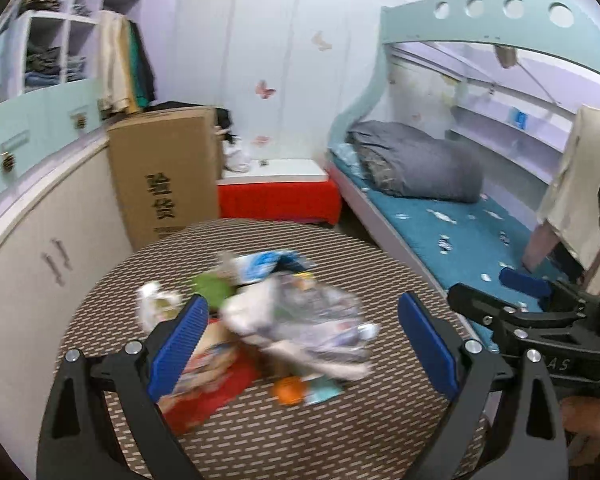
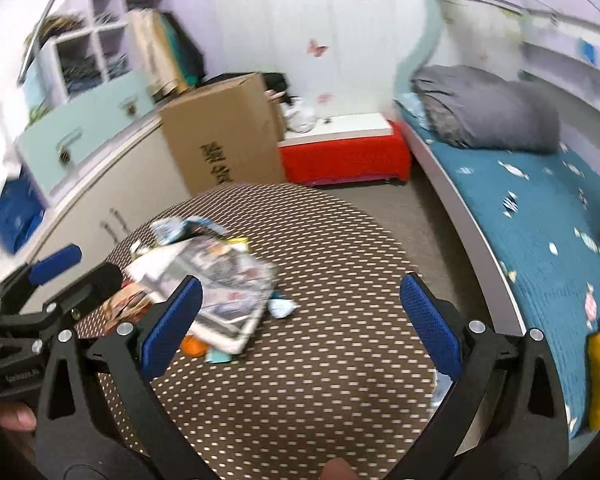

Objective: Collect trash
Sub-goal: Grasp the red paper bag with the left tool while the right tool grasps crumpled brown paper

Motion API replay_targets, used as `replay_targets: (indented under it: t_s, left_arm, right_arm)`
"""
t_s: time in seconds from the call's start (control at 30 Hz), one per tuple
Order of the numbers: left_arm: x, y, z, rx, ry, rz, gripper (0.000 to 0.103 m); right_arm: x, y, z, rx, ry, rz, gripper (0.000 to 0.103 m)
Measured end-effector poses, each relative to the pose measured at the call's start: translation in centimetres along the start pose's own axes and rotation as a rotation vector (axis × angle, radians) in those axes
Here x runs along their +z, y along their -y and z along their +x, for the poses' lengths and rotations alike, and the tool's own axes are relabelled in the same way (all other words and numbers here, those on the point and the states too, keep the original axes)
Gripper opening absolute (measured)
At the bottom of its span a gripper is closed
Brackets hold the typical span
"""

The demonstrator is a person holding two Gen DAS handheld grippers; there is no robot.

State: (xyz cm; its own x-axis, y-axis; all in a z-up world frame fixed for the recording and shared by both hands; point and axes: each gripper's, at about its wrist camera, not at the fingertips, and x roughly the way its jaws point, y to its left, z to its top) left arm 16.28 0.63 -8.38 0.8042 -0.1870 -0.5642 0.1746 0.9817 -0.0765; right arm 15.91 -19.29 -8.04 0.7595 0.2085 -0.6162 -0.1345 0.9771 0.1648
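Note:
A pile of trash lies on a round brown dotted table (image 1: 300, 432): a clear plastic wrapper (image 1: 300, 324), a green scrap (image 1: 212, 288), a crumpled white paper (image 1: 156, 304), a red and printed pack (image 1: 208, 376), an orange piece (image 1: 288, 390). My left gripper (image 1: 304, 348) is open and empty, its blue pads either side of the pile. In the right wrist view the pile (image 2: 216, 292) lies left of centre on the table (image 2: 320, 380). My right gripper (image 2: 300, 324) is open and empty above the table, right of the pile. The views are blurred.
A cardboard box (image 1: 168, 172) stands behind the table by white cabinets (image 1: 32, 248). A red bench (image 1: 276, 196) sits at the back. A bunk bed with a teal mattress (image 1: 452, 224) and grey duvet (image 1: 416, 160) runs along the right.

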Motion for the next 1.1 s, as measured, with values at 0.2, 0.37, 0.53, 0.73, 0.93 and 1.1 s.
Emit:
replay_targets:
  t_s: [0.2,0.37,0.53,0.73,0.93,1.1]
  left_arm:
    - [-2.3,-5.4,0.0,0.068,-0.031,-0.018,0.094]
    - [-4.3,-8.8,1.1,0.1,-0.078,-0.051,0.094]
    - [-5.4,-10.5,2.7,0.076,-0.114,-0.068,0.094]
    - [-6.1,-10.4,5.7,0.042,-0.171,-0.033,0.094]
    - [-6.2,-10.2,8.8,-0.013,-0.204,-0.018,0.093]
    - [-6.1,-9.3,9.6,-0.073,-0.238,-0.026,0.06]
  right_arm:
    - [-1.6,-5.9,3.3,0.019,-0.063,-0.159,0.097]
    - [-3.0,-9.6,6.3,0.029,-0.119,-0.269,0.097]
    - [-3.5,-11.5,9.4,-0.029,-0.136,-0.357,0.097]
    - [-3.8,-11.5,11.3,-0.061,-0.159,-0.399,0.038]
    - [-3.0,-9.9,9.2,-0.015,-0.128,-0.392,0.016]
    - [-1.7,-6.2,6.9,0.076,-0.117,-0.254,0.01]
